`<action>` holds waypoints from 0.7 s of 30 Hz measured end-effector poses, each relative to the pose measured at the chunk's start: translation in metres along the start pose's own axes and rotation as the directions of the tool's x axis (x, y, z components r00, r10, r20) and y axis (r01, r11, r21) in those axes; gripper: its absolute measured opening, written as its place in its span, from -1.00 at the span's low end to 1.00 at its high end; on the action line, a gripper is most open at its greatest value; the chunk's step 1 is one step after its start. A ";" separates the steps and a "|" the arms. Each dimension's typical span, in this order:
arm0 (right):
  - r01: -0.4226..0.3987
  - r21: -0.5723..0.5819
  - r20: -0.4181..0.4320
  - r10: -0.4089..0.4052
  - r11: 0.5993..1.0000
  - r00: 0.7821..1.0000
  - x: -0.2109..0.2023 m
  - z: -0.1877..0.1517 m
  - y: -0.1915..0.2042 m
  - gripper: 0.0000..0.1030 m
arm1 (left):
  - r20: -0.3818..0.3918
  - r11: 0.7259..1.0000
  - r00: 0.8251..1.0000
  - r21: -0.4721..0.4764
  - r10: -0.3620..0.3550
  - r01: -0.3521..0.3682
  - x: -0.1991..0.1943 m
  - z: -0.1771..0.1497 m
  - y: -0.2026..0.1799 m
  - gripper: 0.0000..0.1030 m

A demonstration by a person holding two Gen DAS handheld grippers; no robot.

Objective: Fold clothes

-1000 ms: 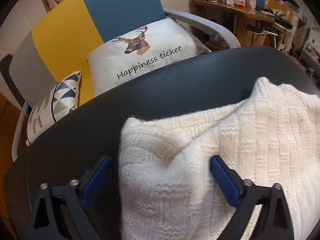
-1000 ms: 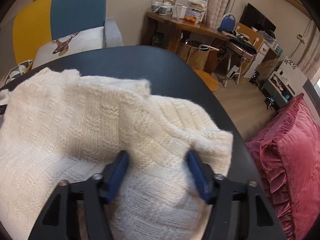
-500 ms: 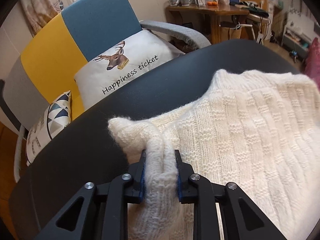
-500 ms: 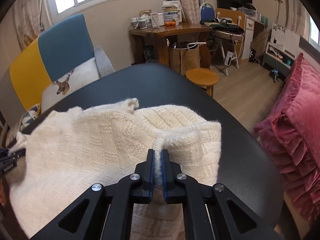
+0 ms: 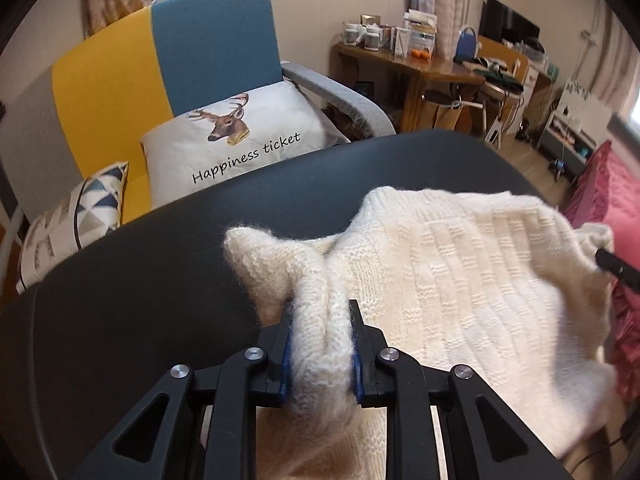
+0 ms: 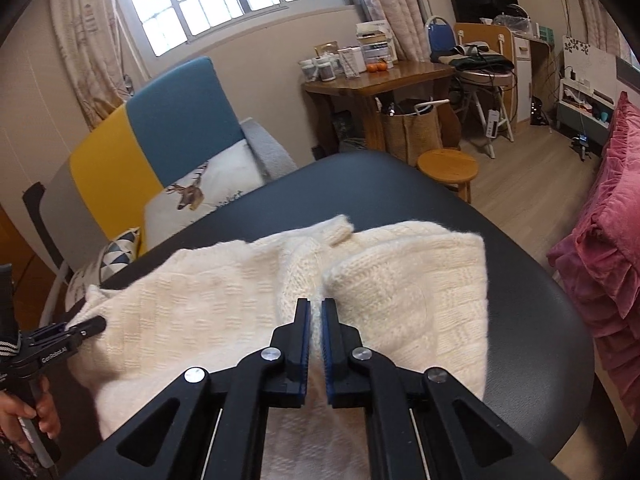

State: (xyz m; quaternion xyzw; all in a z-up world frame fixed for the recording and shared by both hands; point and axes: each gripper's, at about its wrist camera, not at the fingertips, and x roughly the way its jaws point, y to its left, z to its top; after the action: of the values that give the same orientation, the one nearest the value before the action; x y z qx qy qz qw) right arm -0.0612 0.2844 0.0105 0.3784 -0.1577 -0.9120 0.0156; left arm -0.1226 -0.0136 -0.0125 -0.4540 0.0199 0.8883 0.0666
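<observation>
The cream knitted sweater [image 5: 460,280] lies on the dark round table [image 5: 140,300], mostly on its near and right part, with its far edge close to the middle of the table. The left gripper [image 5: 322,350] has its jaws closed to a narrow gap on a thick bunch of the knit at the sweater's left near corner; the fabric fills the space between the blue pads and stands up from them in a ridge. The right gripper [image 6: 316,340] is almost fully closed, and only a thin fold of the sweater [image 6: 360,300] is pinched between its blue pads, at the right near part of the garment. Both gripped parts are raised above the table [image 6: 520,280], so the knit hangs between them in a shallow curve. In the right wrist view the left gripper [image 6: 86,326] shows at the far left, with a hand [image 6: 28,420] on its handle. Behind the table stands an armchair [image 5: 160,80] in yellow and blue with a deer cushion [image 5: 240,140]. On the right there is something red and ruffled [image 6: 600,240], maybe a cushion or a bed cover.
</observation>
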 end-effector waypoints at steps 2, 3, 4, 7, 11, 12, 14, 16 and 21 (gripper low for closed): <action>-0.035 -0.003 0.000 0.035 0.999 0.999 -0.006 -0.005 0.009 -0.91 | 0.013 1.000 1.000 -0.016 -0.014 0.014 -0.011 -0.006 0.002 -0.57; -0.041 -0.017 0.001 0.041 0.999 0.999 -0.009 -0.008 0.015 -0.91 | 0.018 1.000 1.000 -0.022 -0.019 0.019 -0.015 -0.008 0.003 -0.57; -0.047 -0.031 0.001 0.047 0.998 0.999 -0.012 -0.010 0.020 -0.91 | 0.022 0.999 0.999 -0.031 -0.025 0.026 -0.019 -0.011 0.004 -0.57; -0.044 -0.097 -0.018 0.043 0.994 0.999 -0.010 -0.019 0.032 -0.91 | 0.019 1.000 1.000 -0.029 -0.007 0.008 -0.024 -0.024 0.006 -0.56; 0.047 -0.147 -0.022 -0.051 0.988 0.998 0.003 -0.017 0.032 -0.42 | -0.023 0.998 0.998 -0.028 0.053 -0.054 -0.010 -0.038 0.011 -0.34; 0.064 -0.157 -0.039 -0.071 0.986 0.997 0.008 -0.015 0.030 -0.41 | -0.039 0.998 0.998 -0.037 0.053 -0.054 -0.005 -0.039 0.013 -0.12; 0.075 -0.203 -0.080 -0.093 0.976 0.992 0.020 -0.015 0.031 -0.33 | -0.064 0.997 0.996 -0.044 0.056 -0.059 0.005 -0.039 0.015 0.28; 0.084 -0.249 -0.121 -0.117 0.965 0.986 0.032 -0.015 0.033 -0.21 | -0.064 0.997 0.995 -0.016 0.071 -0.072 0.010 -0.038 0.009 0.70; 0.121 -0.326 -0.155 -0.179 0.938 0.972 0.056 -0.016 0.037 -0.03 | -0.069 0.987 0.987 0.068 0.148 -0.144 0.030 -0.034 -0.004 0.87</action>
State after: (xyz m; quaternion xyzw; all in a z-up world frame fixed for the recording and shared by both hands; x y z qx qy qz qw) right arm -0.0934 0.2368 -0.0282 0.4636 0.0207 -0.8856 0.0203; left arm -0.1119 -0.0094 -0.0563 -0.4813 0.0833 0.8725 0.0147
